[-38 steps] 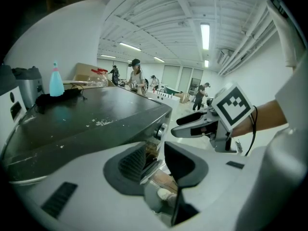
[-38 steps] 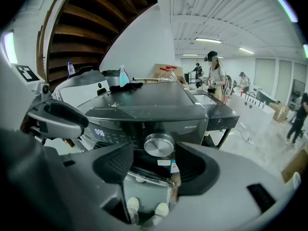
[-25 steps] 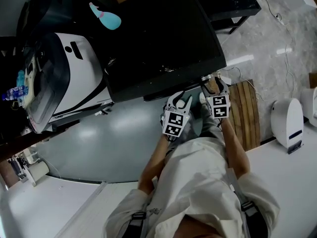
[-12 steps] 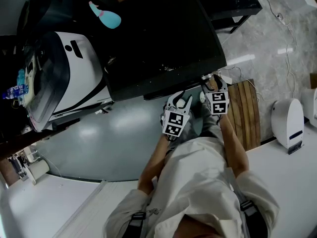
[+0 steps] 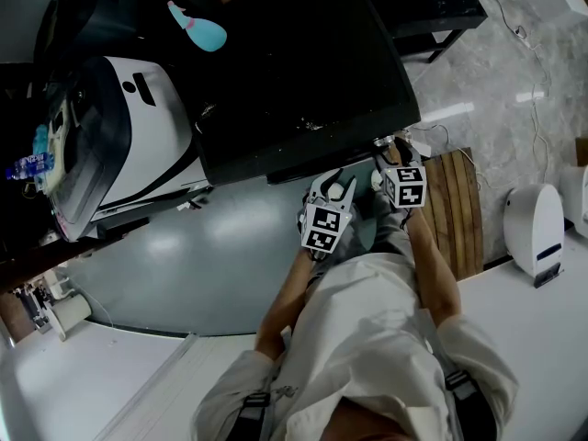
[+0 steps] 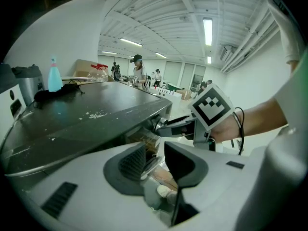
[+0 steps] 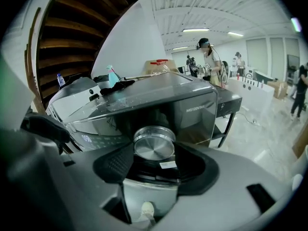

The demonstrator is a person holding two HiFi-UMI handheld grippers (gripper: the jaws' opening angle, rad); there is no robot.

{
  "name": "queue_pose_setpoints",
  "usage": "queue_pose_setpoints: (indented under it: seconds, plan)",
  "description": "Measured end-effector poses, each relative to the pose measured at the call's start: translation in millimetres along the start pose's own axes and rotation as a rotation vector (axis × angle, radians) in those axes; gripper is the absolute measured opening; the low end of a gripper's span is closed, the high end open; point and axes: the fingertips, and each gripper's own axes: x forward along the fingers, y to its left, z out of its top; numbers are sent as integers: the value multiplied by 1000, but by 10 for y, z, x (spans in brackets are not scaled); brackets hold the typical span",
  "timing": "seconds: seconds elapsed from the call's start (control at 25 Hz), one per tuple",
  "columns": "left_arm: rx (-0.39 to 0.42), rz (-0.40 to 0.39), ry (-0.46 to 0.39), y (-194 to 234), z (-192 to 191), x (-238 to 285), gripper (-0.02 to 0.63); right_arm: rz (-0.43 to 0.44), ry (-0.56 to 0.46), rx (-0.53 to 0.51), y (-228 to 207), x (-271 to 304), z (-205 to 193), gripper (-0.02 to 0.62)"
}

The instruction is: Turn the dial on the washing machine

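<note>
Nudged slightly nearer the washing machine [image 7: 159, 97], the right gripper [image 7: 154, 163] is closing its jaws round the silver dial [image 7: 154, 147] on the machine's front; the left gripper [image 6: 155, 161] hangs beside it, jaws apart and empty.

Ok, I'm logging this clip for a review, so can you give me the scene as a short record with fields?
machine: washing machine, dark top
dial: silver dial on the front panel
right gripper: right gripper has its jaws on either side of the dial and closing; firm grip not yet evident
left gripper: left gripper has its jaws apart with nothing between them, held beside the right one
on top: blue bottle
task state: dial about to be gripped, turn not yet evident
</note>
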Motion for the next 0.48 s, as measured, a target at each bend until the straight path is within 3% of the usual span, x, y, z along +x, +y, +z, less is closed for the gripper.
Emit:
queue_pose_setpoints:
  seconds: [0.48]
  plan:
    - [1, 0, 5, -85, -15, 13, 126, 108, -31, 192, -32, 7, -11, 270]
